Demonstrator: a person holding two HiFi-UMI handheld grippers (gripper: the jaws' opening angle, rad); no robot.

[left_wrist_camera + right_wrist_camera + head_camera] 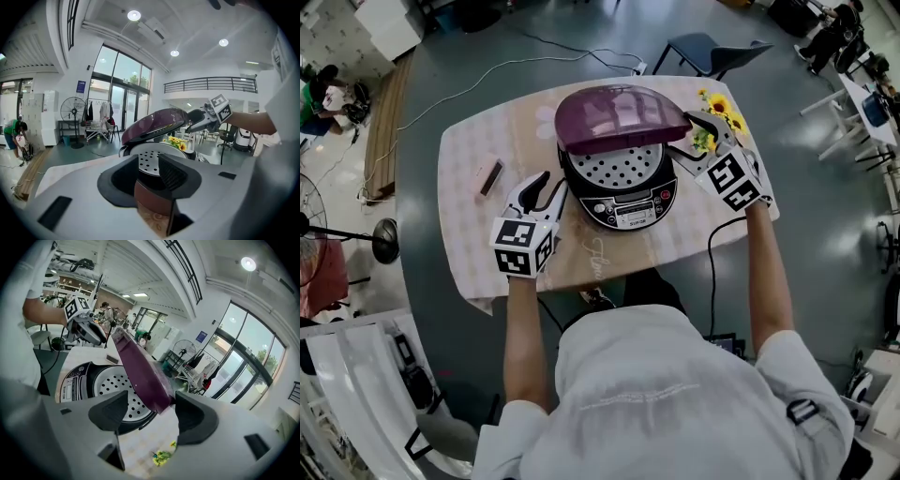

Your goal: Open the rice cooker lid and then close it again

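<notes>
Head view: rice cooker lid (619, 117) half-raised, front edge toward the person; left claw (555, 183) and right claw (680, 131) apart.

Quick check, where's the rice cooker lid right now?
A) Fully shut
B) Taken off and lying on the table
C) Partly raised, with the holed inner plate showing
C: the purple lid is tilted up above the rice cooker, still joined at the back, and the holed inner plate shows beneath it.
</notes>
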